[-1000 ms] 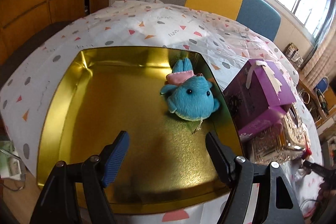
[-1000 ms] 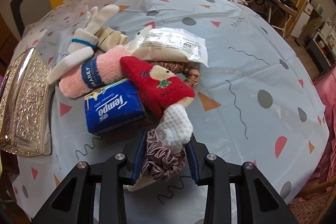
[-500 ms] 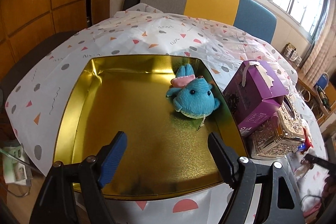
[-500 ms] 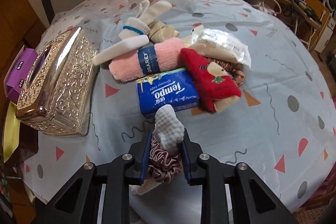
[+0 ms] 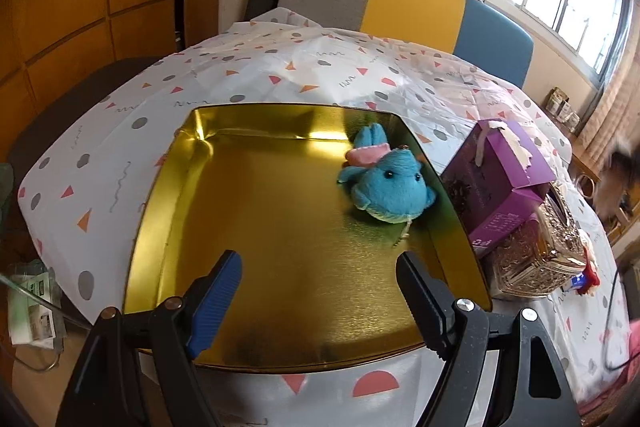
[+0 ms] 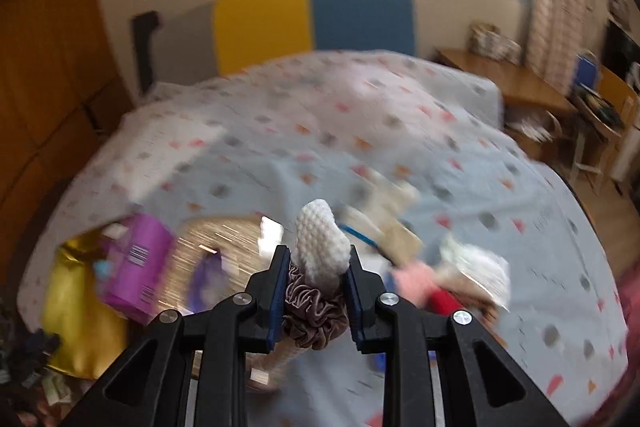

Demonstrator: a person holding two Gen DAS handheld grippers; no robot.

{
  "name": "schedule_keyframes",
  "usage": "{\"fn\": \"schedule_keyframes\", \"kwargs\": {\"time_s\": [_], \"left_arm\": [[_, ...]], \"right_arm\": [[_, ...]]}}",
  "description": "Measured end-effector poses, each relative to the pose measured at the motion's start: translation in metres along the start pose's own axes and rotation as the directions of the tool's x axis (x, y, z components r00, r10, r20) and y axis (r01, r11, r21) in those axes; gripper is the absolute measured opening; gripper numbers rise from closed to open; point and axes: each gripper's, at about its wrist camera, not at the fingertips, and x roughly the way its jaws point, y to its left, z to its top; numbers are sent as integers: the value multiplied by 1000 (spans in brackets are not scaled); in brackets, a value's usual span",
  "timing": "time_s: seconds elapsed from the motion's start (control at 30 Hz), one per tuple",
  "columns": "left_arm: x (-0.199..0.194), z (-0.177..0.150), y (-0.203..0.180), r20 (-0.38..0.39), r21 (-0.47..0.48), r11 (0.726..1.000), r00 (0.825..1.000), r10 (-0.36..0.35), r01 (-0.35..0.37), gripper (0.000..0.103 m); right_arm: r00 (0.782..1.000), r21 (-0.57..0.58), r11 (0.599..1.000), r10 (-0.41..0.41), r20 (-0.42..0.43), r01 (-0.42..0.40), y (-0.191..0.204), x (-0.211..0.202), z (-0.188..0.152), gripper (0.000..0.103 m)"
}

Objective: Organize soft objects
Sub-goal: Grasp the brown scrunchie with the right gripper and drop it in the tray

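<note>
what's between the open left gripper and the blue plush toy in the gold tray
Nothing: only the bare gold tray floor separates the left gripper from the blue plush toy, seen in the left wrist view.

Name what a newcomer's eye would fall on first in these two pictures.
The blue plush toy lying at the right side of the shiny gold tray, beyond the open left gripper. Then the right gripper, shut on a white knitted piece and brown scrunchie.

No legible text, labels or numbers anywhere.
</note>
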Motion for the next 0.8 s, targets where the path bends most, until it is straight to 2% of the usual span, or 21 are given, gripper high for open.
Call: {"fn": "schedule_keyframes", "kwargs": {"time_s": [0.07,0.13,0.27,0.33,0.4,0.5,0.63,0.73,0.8], "left_arm": [[0,0,3,-3,-7,1000,1000,11,-11,80],[-1,1,7,4,-15,1000,1000,20,-20,80],[-6,3,11,28,-15,999,998,52,-51,85],[-12,4,14,50,-16,997,996,71,-70,91],[-16,5,17,59,-24,997,996,71,-70,91],[-19,5,20,59,-31,997,996,70,-68,91],[-21,4,20,62,-31,997,996,69,-67,91],[-20,4,19,51,-30,998,997,64,-62,91],[-19,2,19,48,-32,998,997,61,-59,91]], "right_arm": [[993,-65,991,116,15,-115,41,-4,12,25],[976,-134,967,218,-3,-217,81,-4,15,25],[945,-272,906,301,-129,-326,158,18,-6,25],[936,-340,875,292,-198,-345,187,33,-27,25],[932,-390,855,253,-260,-341,207,52,-50,26],[935,-447,841,174,-309,-304,223,78,-75,27],[930,-455,840,145,-338,-296,228,95,-93,32],[939,-467,839,138,-314,-280,227,95,-97,42],[941,-455,848,138,-309,-274,224,95,-98,43]]}}
